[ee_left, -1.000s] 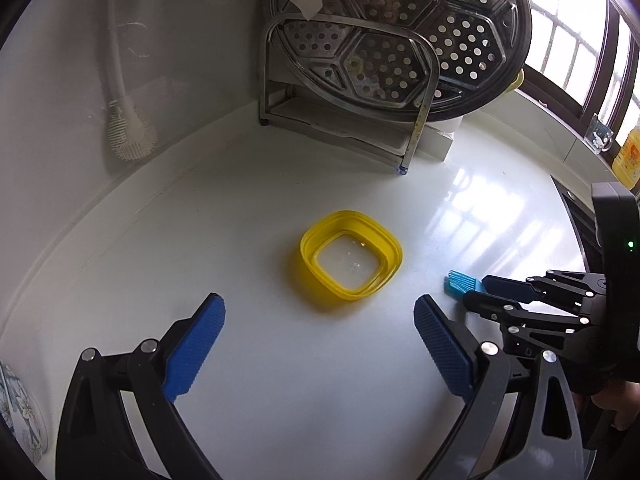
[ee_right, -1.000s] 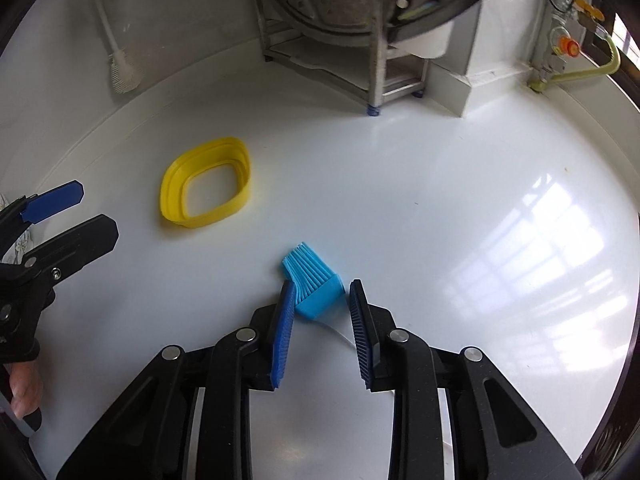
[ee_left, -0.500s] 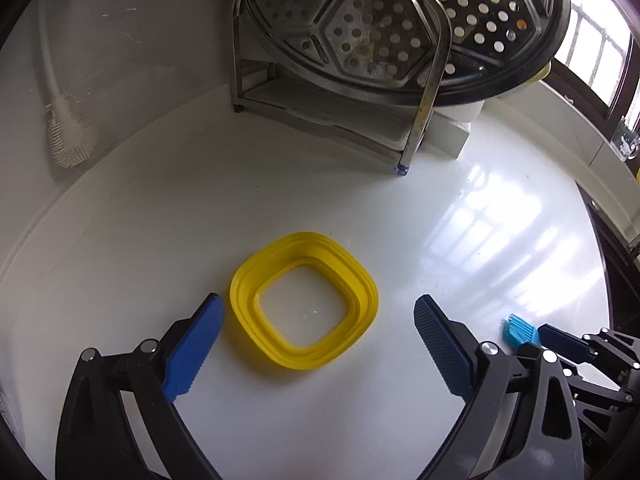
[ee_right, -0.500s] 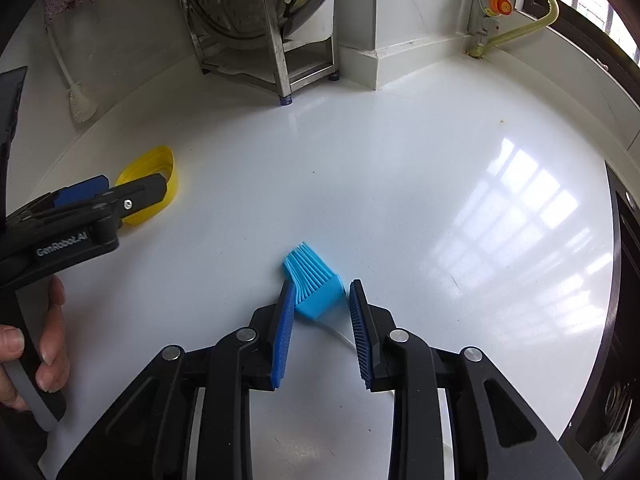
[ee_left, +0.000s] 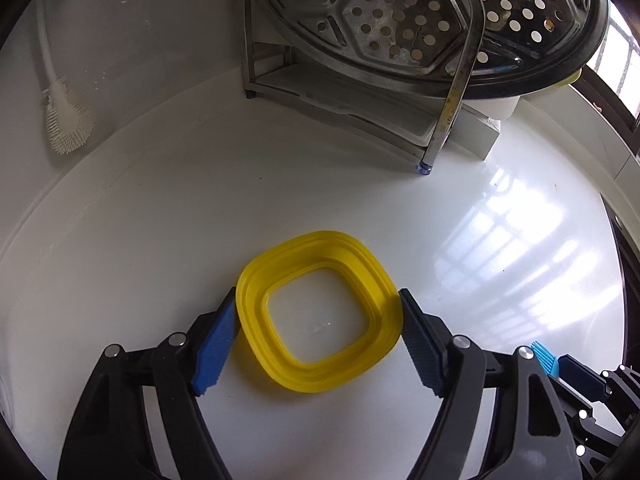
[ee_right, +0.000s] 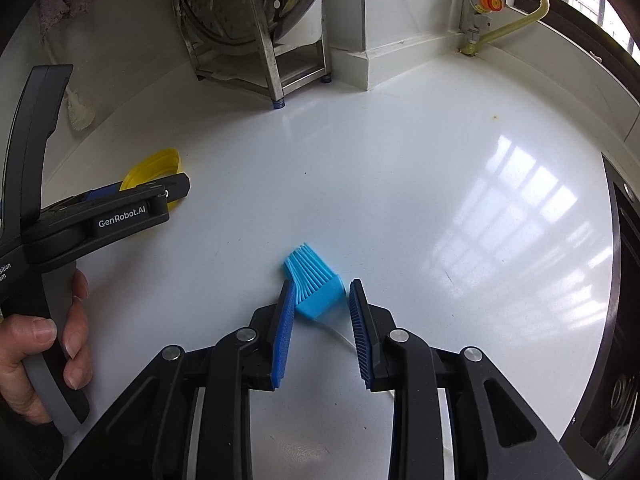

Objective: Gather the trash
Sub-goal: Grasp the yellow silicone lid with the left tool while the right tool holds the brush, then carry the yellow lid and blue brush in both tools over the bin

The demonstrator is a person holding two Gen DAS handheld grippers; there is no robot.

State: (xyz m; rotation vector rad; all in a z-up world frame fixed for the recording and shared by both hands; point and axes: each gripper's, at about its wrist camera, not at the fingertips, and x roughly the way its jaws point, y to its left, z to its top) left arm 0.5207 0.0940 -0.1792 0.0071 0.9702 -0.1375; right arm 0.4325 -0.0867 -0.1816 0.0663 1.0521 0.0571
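Observation:
A yellow square plastic ring [ee_left: 320,368] lies flat on the white counter. My left gripper [ee_left: 318,320] straddles it, with its blue pads touching the ring's left and right edges. The ring also shows in the right wrist view [ee_right: 158,166], partly behind the left gripper's finger. A blue silicone brush head [ee_right: 314,284] with a clear handle sits between the pads of my right gripper [ee_right: 320,312], which is shut on it just above the counter. The brush tip shows in the left wrist view [ee_left: 545,358].
A steel dish rack [ee_left: 360,92] with a large perforated steamer tray [ee_left: 460,12] stands at the back. A white bottle brush [ee_left: 66,120] hangs on the left wall. A gas valve and yellow hose [ee_right: 504,8] are at the back right. A dark sink edge [ee_right: 620,260] is at the right.
My left gripper has moved forward over the yellow ring and closed in until its pads touch the ring's sides. My right gripper has kept its hold on the blue brush and swung to the right.

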